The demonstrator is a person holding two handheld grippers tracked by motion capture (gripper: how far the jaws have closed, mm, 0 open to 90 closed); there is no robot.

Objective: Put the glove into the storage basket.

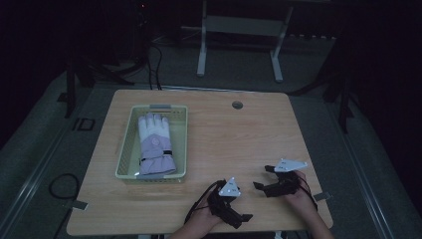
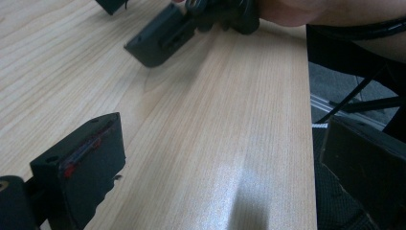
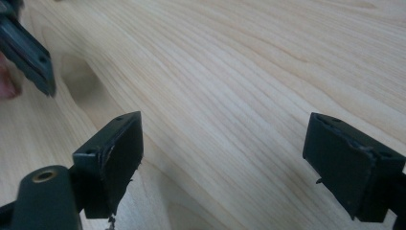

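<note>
Glove (image 1: 155,146) is seen lying in the basket (image 1: 125,149), well apart from both grippers, left (image 1: 238,211) and right (image 1: 264,178), each spread empty; the mesh wall could be snagged if approached low.

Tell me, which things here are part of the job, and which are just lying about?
Part of the job:
glove
basket that holds it
left gripper, open
right gripper, open

Just lying about:
table hole cap
white frame on the floor behind
floor cables
</note>
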